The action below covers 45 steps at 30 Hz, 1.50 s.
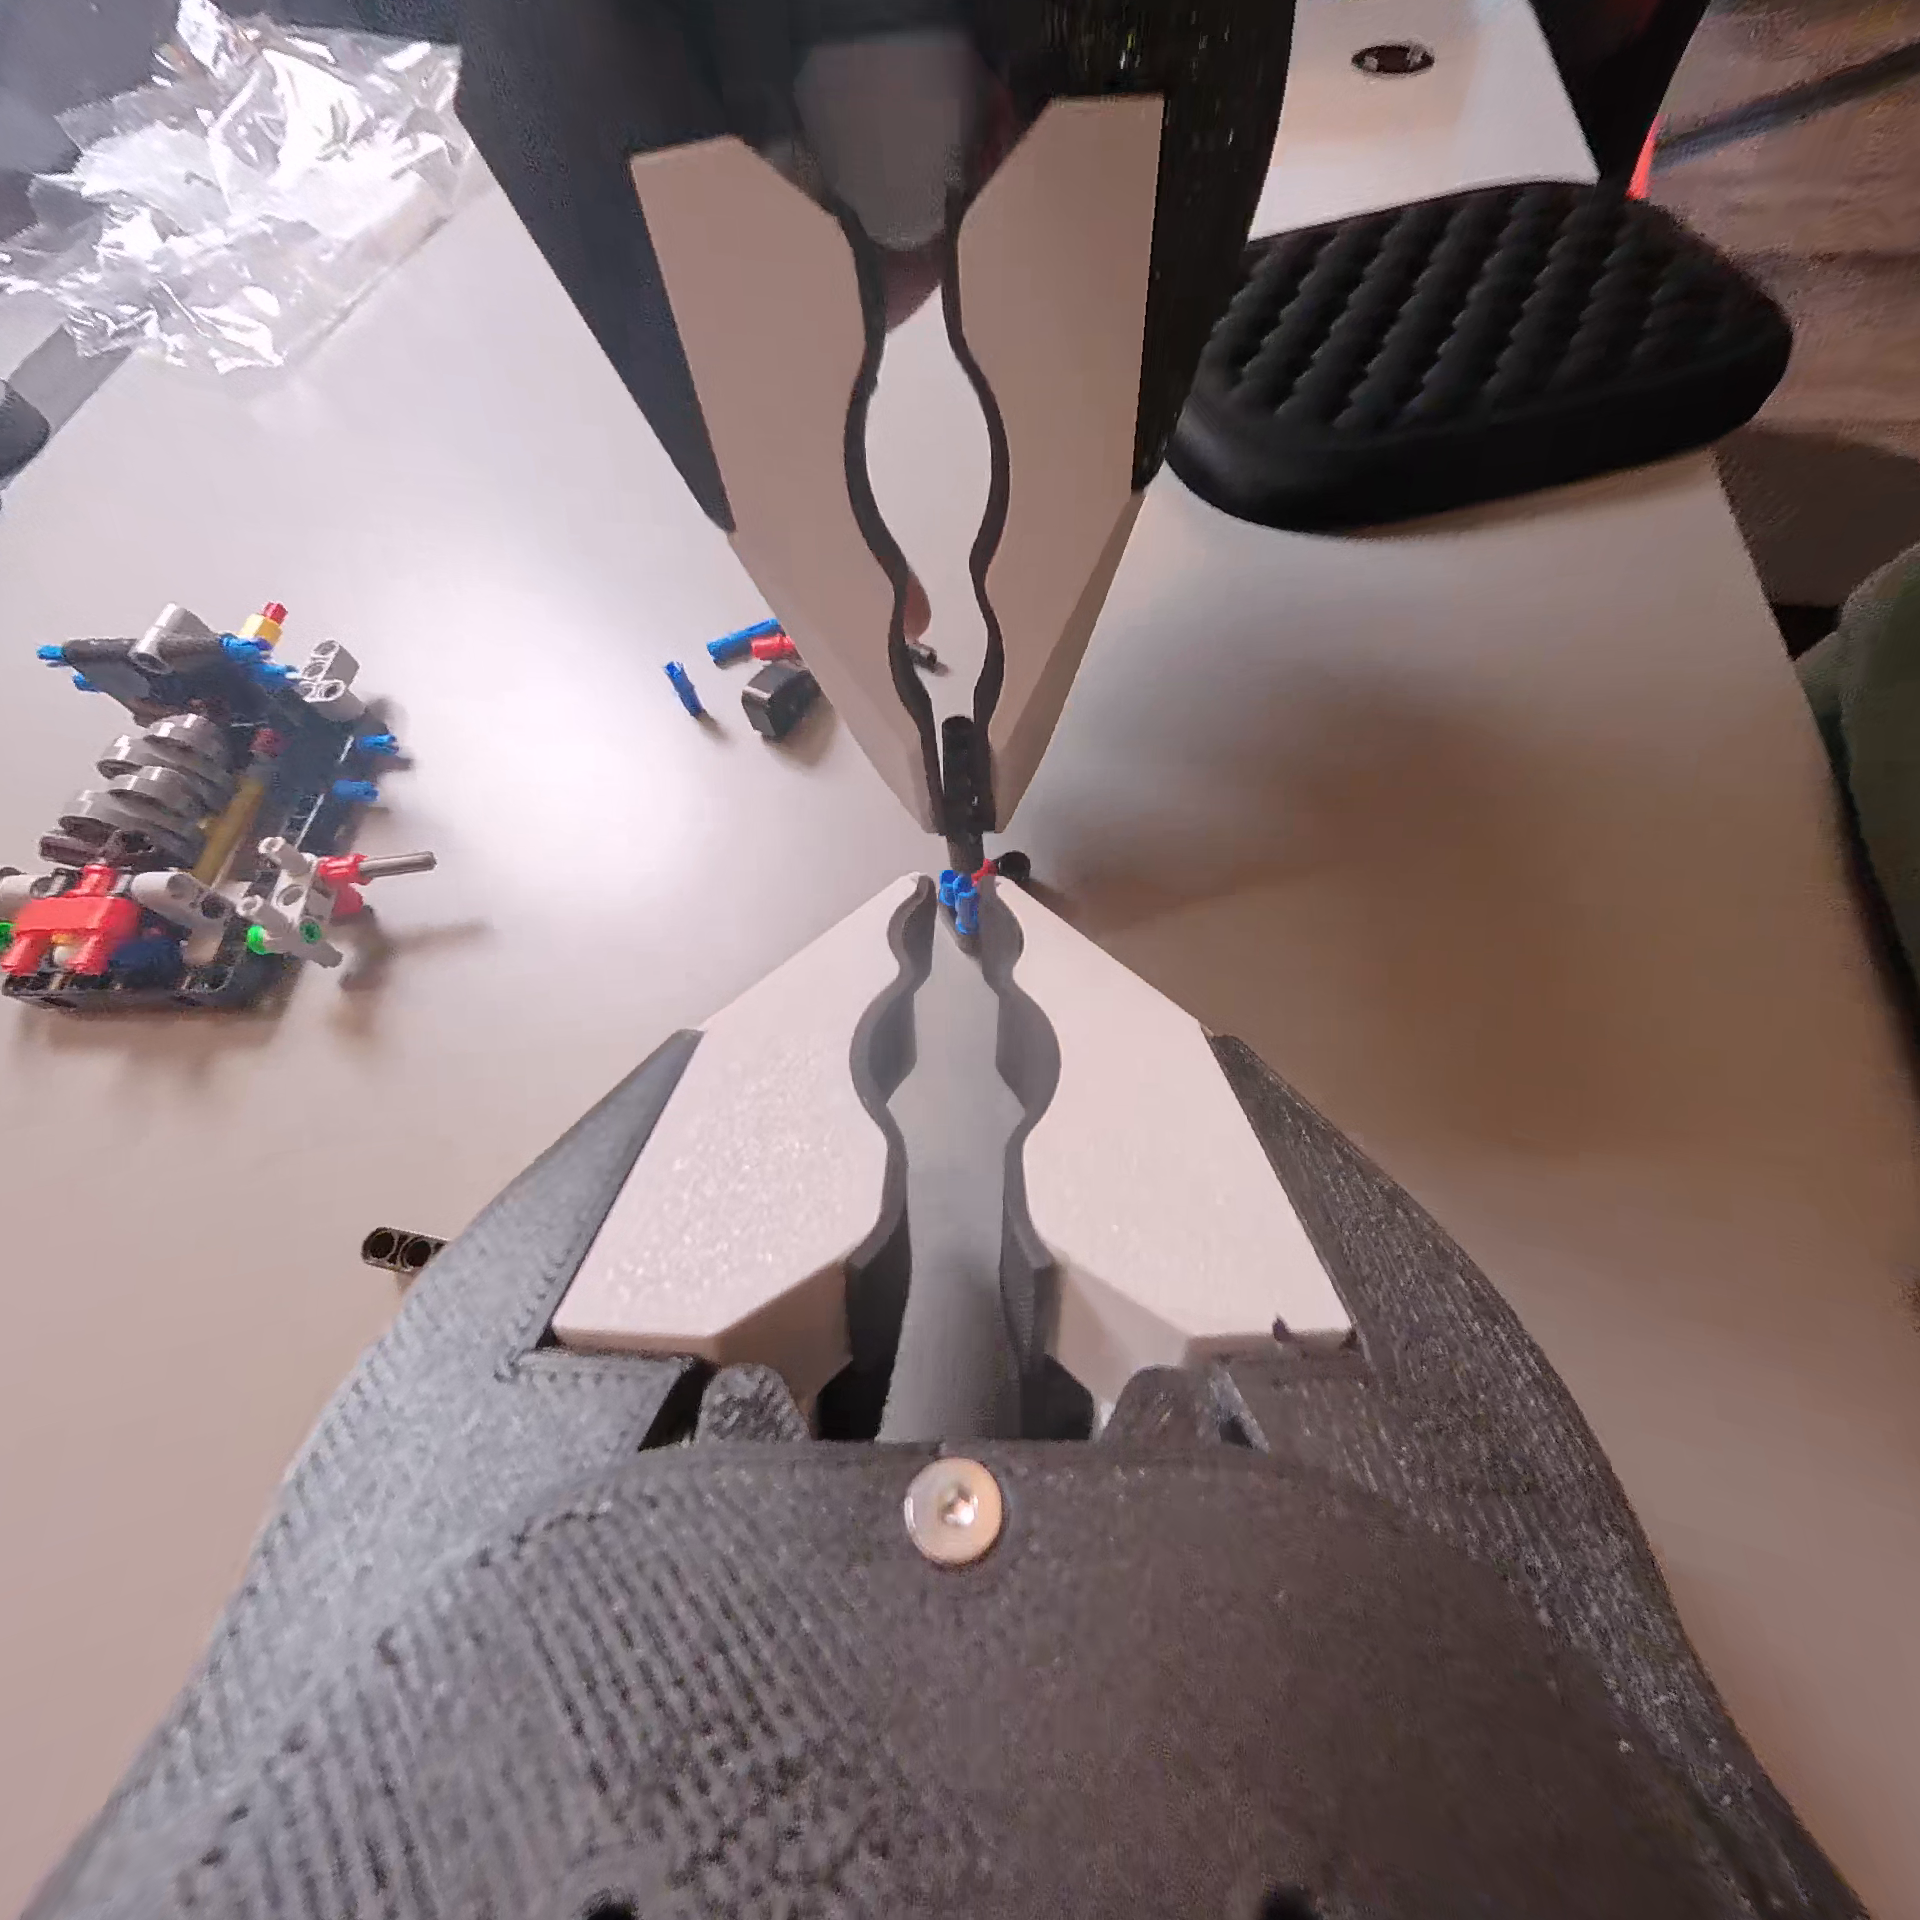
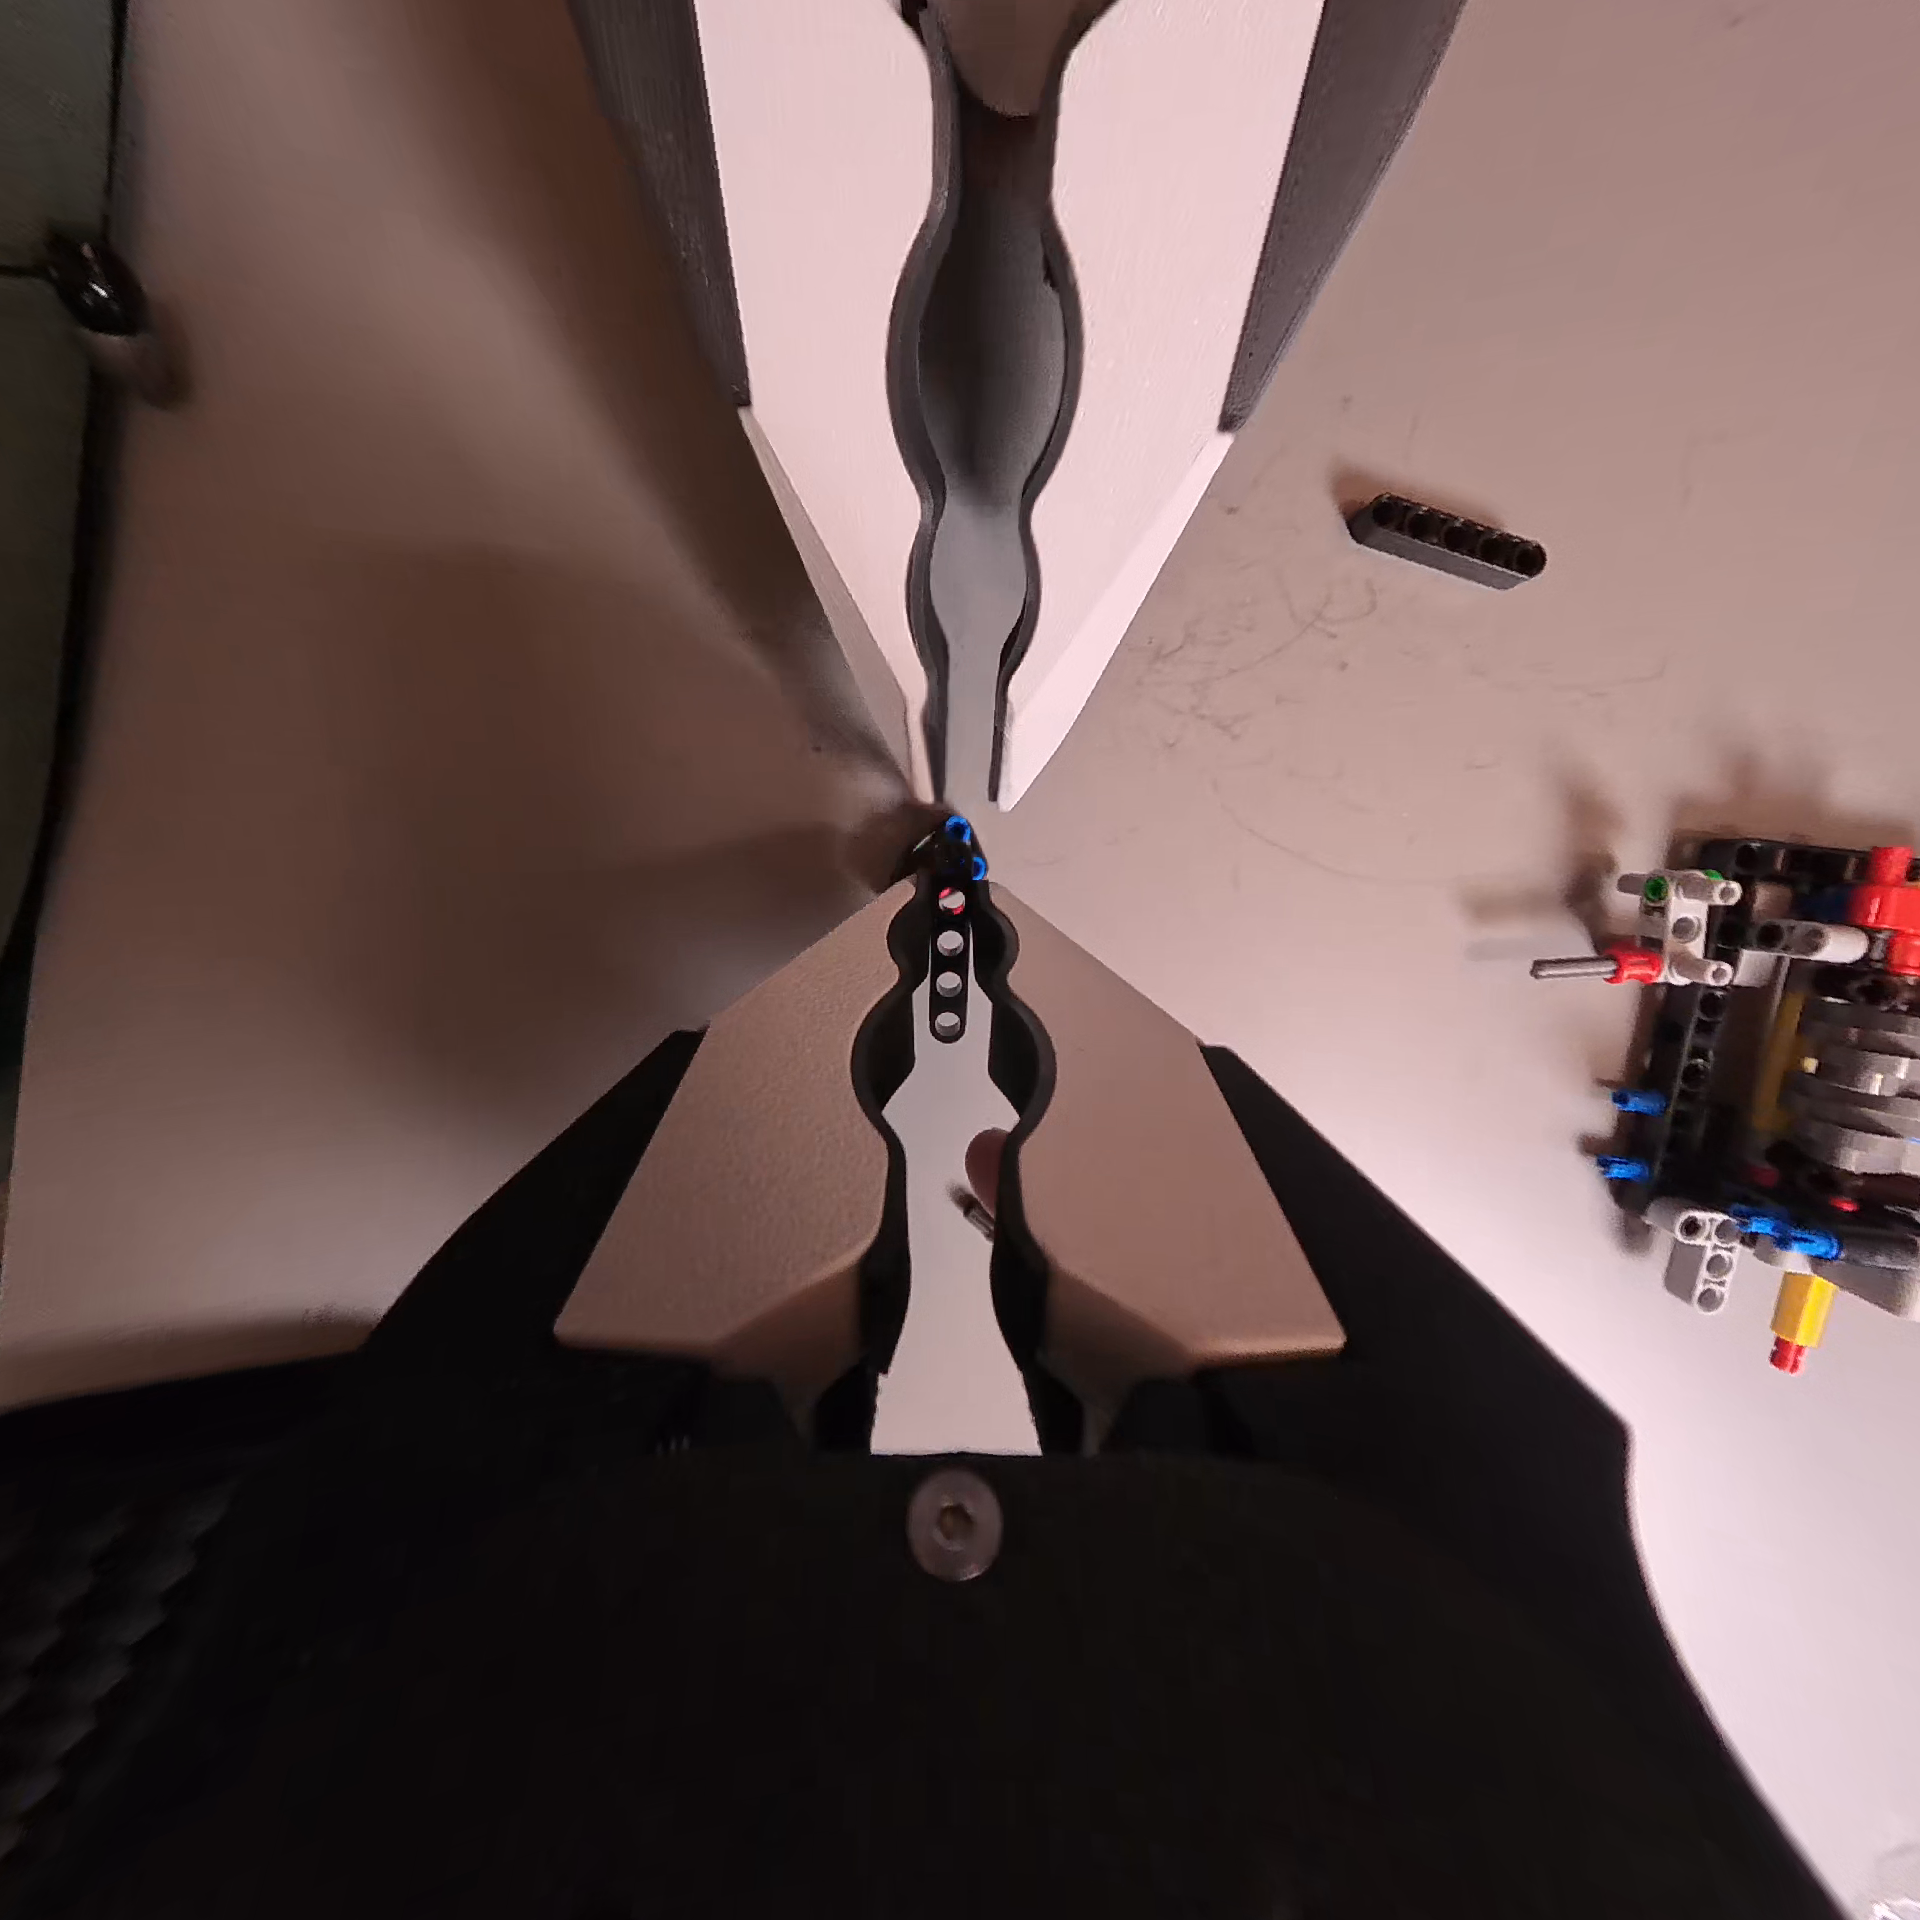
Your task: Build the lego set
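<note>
The two grippers meet tip to tip above the pale table (image 1: 520, 468). My right gripper (image 2: 951, 888) is shut on a thin black beam with holes (image 2: 948, 982), held lengthwise between its fingers. In the left wrist view it comes down from the top (image 1: 966, 826) with the beam (image 1: 961, 774) in it. My left gripper (image 1: 958, 896) is closed on a blue pin (image 1: 958, 902) at the beam's end, next to a small red part. In the right wrist view the left gripper (image 2: 966, 798) comes from the top, with the blue pin (image 2: 958, 831) at its tips.
The partly built model (image 1: 187, 831) sits on the table, also in the right wrist view (image 2: 1787, 1070). A loose black beam (image 2: 1449, 540) lies near it. Loose blue and red pins and a black part (image 1: 779, 696) lie farther back. Crumpled plastic bags (image 1: 208, 187) and a black chair seat (image 1: 1475, 353) are beyond. My two grippers' fingertips are within a few centimetres of each other.
</note>
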Tool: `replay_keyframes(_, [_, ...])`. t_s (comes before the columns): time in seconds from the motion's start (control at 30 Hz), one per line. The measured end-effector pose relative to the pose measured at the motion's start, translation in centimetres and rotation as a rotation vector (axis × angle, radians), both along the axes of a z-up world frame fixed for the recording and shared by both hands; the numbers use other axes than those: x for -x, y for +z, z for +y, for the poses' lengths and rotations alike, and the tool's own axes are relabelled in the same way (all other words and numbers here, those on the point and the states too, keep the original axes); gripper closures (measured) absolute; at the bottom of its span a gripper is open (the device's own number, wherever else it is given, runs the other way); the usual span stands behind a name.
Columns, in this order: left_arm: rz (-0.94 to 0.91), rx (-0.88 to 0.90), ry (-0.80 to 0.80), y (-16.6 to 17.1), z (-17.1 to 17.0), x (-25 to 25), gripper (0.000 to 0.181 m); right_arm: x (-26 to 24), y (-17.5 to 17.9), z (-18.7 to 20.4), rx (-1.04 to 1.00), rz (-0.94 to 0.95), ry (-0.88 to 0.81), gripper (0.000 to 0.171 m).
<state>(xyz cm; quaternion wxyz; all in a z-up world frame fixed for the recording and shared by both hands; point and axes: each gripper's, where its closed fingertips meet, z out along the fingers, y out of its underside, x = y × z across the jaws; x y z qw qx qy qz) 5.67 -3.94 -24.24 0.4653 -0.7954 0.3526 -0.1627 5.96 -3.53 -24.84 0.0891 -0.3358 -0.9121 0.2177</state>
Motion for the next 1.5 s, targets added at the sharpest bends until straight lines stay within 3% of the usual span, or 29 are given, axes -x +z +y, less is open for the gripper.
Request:
replay_keyframes(0.87, [-0.041, -0.016, 0.042, 0.8, -0.2, -0.3, 0.177, 0.7, 1.1, -0.9, -0.016, 0.053, 0.067, 0.167])
replay_keyframes(1.0, [-0.066, -0.069, 0.071, 1.7, 0.0, 0.0, 0.176, 0.9, 2.1, -0.6, 0.054, 0.139, 0.032, 0.166])
replay_keyframes(1.17, [-0.078, -0.086, 0.078, 1.9, -0.2, -0.1, 0.176, 0.1, 2.4, -0.3, 0.255, 0.233, -0.038, 0.152])
replay_keyframes(1.33, [-0.079, -0.054, 0.101, 1.2, 0.0, -0.2, 0.176, 0.2, 2.1, 0.2, 0.323, 0.328, -0.089, 0.167])
replay_keyframes(1.5, [-0.063, -0.008, 0.134, 0.4, 0.2, -0.3, 0.176, 0.1, 1.5, 0.4, 0.329, 0.307, -0.072, 0.168])
